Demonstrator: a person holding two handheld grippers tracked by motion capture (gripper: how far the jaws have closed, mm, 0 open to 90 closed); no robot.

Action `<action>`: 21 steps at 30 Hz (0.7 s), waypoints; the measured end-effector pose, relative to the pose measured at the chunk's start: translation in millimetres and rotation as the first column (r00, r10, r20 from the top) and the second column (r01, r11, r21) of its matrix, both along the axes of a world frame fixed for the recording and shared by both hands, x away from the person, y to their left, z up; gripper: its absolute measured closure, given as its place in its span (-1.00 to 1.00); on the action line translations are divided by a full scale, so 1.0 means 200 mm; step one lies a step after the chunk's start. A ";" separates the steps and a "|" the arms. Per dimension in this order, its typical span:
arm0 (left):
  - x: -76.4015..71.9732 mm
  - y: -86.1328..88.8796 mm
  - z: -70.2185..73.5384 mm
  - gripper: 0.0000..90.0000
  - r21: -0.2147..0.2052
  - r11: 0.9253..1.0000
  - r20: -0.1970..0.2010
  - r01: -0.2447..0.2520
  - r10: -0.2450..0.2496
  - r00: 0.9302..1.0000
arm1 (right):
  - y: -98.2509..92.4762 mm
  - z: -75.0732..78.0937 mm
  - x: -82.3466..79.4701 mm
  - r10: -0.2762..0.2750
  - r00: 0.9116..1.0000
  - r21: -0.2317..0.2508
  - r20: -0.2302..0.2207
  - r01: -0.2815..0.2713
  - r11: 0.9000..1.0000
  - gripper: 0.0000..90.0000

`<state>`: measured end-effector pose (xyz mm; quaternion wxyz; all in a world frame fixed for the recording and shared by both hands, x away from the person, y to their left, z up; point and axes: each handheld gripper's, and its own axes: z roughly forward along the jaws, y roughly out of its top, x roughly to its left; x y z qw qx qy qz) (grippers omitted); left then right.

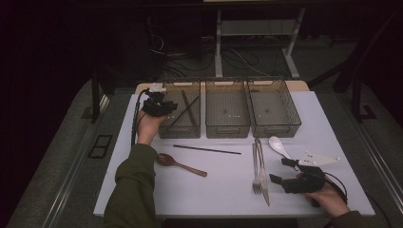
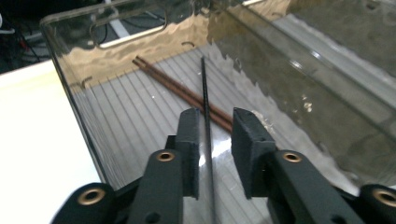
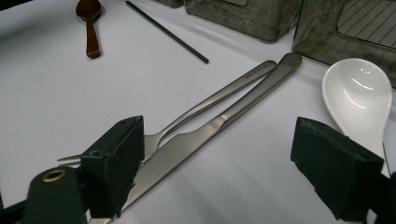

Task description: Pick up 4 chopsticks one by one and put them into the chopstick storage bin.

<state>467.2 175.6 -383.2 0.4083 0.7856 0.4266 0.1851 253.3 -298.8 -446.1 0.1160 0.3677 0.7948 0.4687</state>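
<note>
Black and thin, the chopstick (image 2: pixel 205 116) lies inside the leftmost bin (image 1: pixel 179 128) at the tabletop's far-left edge, its long axis running away from the gripper. The left gripper's (image 2: pixel 214 135) jaws stand apart around it, no pad pressing.

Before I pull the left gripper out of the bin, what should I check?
1. Left gripper released the thin black chopstick: ok, gap beside one pad.
2. Chopstick inside the smoky clear plastic bin: ok, crossing the brown wooden chopstick pair.
3. Chopstick resting flat: cannot tell, near end hidden by the gripper.
4. Second black chopstick free on the white table: ok.
5. Right gripper open, holding nothing, above the steel fork and steel knife: ok.
</note>
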 end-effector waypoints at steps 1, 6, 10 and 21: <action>-0.01 0.00 0.01 0.49 0.002 1.000 0.009 0.006 -0.006 1.000 | 0.00 0.00 0.00 0.000 1.000 0.000 0.001 0.000 1.000 -0.62; -0.07 -0.02 0.07 0.33 0.003 0.998 0.031 0.058 -0.058 0.998 | 0.00 0.00 0.00 0.000 1.000 0.000 0.000 0.000 1.000 -0.62; -0.15 -0.05 0.13 0.38 0.004 0.995 0.070 0.101 -0.101 0.992 | 0.00 0.00 0.00 -0.002 1.000 -0.001 0.001 0.002 1.000 -0.62; -0.38 -0.10 0.12 0.95 0.001 0.975 0.078 0.221 -0.220 0.972 | 0.00 0.00 0.00 -0.007 1.000 -0.003 0.002 0.007 1.000 -0.62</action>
